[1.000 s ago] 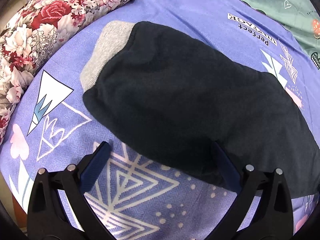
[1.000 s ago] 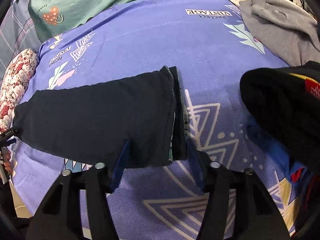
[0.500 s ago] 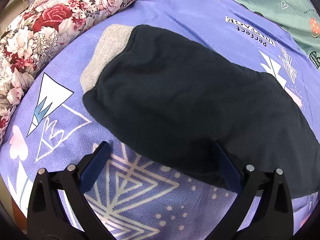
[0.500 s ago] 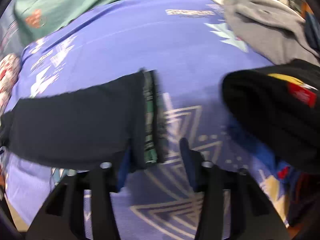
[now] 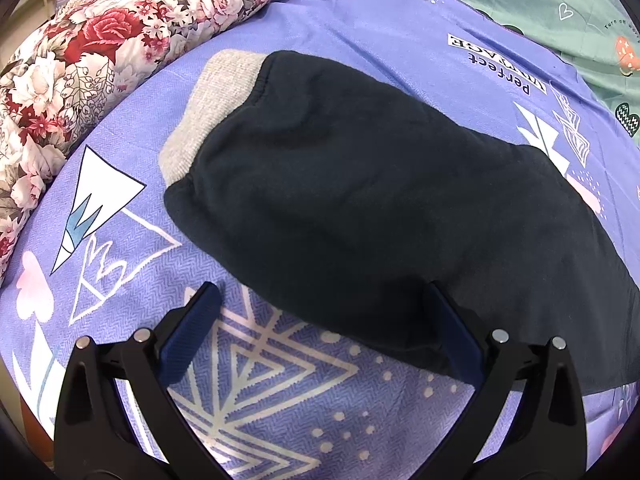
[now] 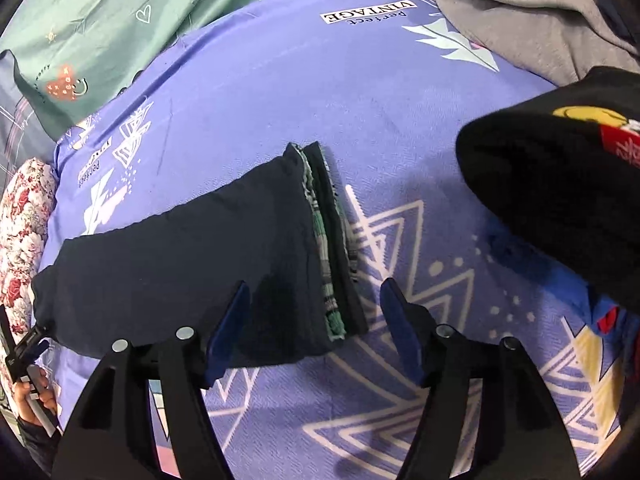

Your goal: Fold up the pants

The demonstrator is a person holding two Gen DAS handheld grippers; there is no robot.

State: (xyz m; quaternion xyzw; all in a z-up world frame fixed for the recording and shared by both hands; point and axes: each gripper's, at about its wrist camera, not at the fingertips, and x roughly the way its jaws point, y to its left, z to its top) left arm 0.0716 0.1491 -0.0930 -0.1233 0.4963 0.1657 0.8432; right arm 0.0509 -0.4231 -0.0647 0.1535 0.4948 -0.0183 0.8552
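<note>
Dark navy pants (image 5: 360, 208) lie flat on the purple patterned bedsheet (image 5: 280, 392), folded lengthwise. Their grey waistband (image 5: 208, 116) is at the far left in the left wrist view. The leg cuffs, with green plaid lining (image 6: 326, 264), show in the right wrist view. My left gripper (image 5: 320, 320) is open and empty, its jaws astride the near edge of the pants near the waist. My right gripper (image 6: 316, 320) is open and empty, its jaws astride the near corner of the cuff end (image 6: 304, 320).
A floral quilt (image 5: 100, 40) lies beyond the waistband. A green sheet (image 6: 100, 20) lies at the back. A grey garment (image 6: 520, 12) and a black garment with a yellow and red print (image 6: 560, 184) lie right of the cuffs. The other hand-held gripper (image 6: 24, 356) shows at far left.
My right gripper shifted sideways and back, ending low over the cuff corner. My left gripper edged slightly forward over the pants' near edge. Both stayed open.
</note>
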